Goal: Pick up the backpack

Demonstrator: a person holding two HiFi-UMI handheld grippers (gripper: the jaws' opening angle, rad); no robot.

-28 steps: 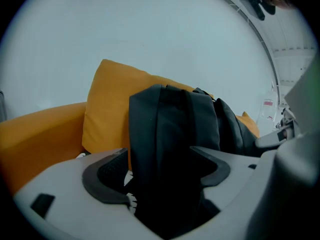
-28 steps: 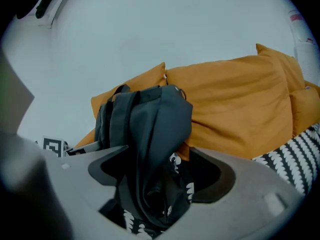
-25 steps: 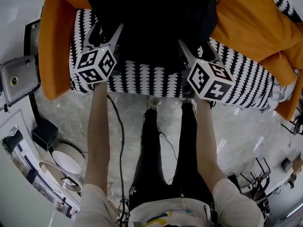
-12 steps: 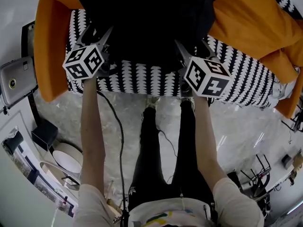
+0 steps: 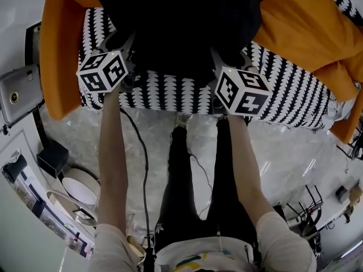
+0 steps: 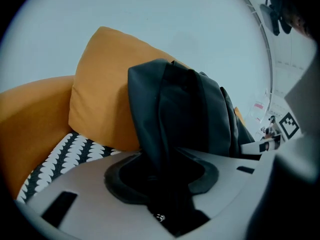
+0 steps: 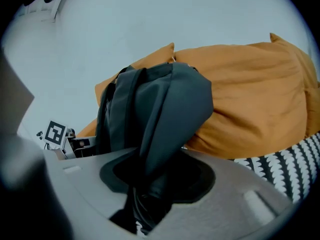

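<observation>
A black backpack leans against orange cushions at 12 o'clock on the patterned sofa seat. My left gripper is closing on the bag's 8 o'clock side and my right gripper on its 4 o'clock side. Fabric is pinched between both pairs of jaws, so the lift should stay level.

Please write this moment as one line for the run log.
phase: grasp | left gripper: jaws closing, backpack between them | right gripper: jaws closing, backpack between them | backpack: on patterned seat
</observation>
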